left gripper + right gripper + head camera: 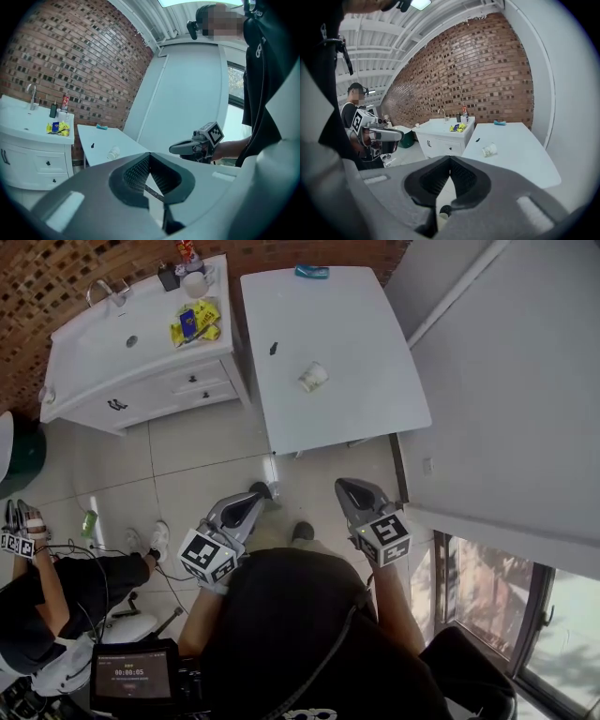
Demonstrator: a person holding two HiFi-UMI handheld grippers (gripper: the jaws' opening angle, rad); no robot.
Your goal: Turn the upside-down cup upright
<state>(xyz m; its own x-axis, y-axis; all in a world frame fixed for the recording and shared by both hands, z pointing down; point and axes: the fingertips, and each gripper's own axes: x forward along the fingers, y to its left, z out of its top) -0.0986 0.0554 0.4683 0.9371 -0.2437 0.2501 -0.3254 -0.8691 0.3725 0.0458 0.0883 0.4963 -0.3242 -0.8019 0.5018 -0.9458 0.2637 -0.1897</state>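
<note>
Grey left gripper (260,490), right gripper (345,487) closed, pointing toward table (342,329).

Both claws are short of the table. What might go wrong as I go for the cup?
The small white cup lies on its side on the white table, so a nudge may roll it away. The left claw and right claw are both shut; arriving like that would push the cup rather than grip it.
</note>
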